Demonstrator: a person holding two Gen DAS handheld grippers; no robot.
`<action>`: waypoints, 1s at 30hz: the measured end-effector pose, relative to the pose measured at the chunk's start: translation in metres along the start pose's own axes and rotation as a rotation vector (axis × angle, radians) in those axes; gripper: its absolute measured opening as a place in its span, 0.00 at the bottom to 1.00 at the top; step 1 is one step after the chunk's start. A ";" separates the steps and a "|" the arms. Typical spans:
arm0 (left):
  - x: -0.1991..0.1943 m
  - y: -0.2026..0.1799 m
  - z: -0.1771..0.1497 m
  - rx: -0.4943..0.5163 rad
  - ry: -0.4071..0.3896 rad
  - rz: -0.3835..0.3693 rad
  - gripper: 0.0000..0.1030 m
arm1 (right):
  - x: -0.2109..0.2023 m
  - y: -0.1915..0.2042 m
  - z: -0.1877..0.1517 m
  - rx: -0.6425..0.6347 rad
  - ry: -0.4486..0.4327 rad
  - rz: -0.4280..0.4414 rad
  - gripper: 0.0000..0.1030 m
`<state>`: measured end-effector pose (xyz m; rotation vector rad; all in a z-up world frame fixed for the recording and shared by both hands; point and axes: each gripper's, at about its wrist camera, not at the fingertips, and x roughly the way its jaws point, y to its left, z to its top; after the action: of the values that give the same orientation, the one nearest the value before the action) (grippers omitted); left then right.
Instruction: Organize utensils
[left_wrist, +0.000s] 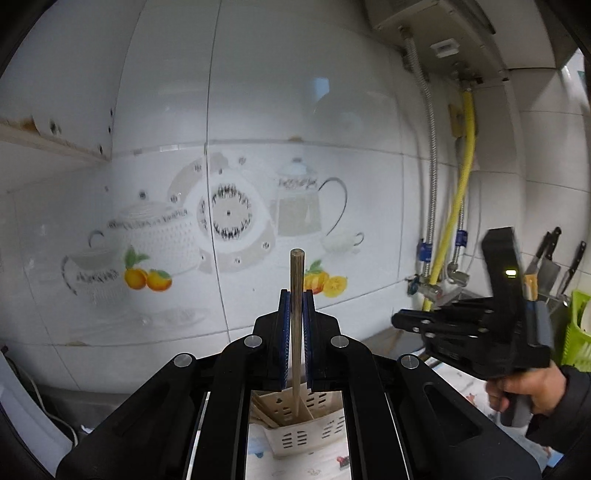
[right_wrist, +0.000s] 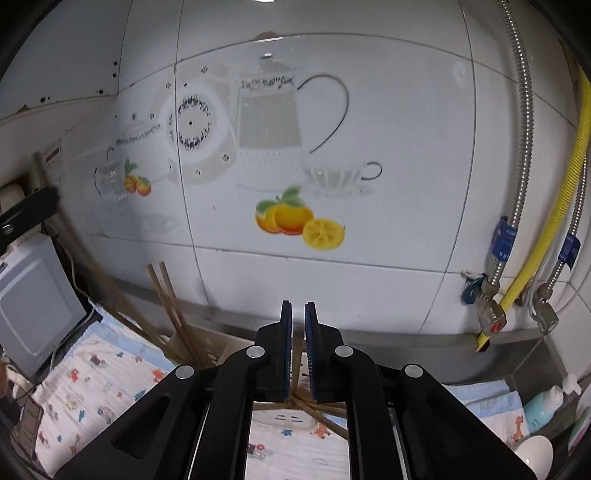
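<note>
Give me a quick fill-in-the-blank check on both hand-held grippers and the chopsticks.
1. The left hand-held gripper is shut on one ____.
2. That chopstick points down into the slotted beige ____.
3. The right hand-held gripper holds ____.
4. The yellow hose runs down the ____ wall.

Missing words: chopstick; utensil holder; nothing; tiled

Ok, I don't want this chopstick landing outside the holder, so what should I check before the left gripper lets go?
1. Chopstick clamped in left gripper: ok, jaws shut on it.
2. Chopstick upright: ok, close to vertical.
3. Lower end over the holder: ok, it points into the holder's top near a divider.
4. Which compartment it will enter: cannot tell.
5. Right gripper out of the way: ok, off to the right of the chopstick.
6. Right jaws empty: cannot tell; the gap is narrow and loose chopsticks show below it.
</note>
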<state>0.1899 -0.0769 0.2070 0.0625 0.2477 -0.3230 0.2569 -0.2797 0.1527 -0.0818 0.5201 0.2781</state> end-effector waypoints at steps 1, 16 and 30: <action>0.006 0.001 -0.002 -0.004 0.009 0.007 0.05 | -0.001 0.000 0.000 -0.006 -0.001 -0.002 0.10; 0.049 0.018 -0.039 -0.092 0.125 -0.034 0.06 | -0.046 0.012 -0.033 -0.021 0.008 0.054 0.31; -0.029 0.006 -0.054 -0.059 0.106 -0.015 0.47 | -0.094 0.057 -0.098 -0.026 0.030 0.089 0.62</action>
<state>0.1532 -0.0566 0.1624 0.0194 0.3632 -0.3278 0.1156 -0.2624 0.1142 -0.0878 0.5509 0.3711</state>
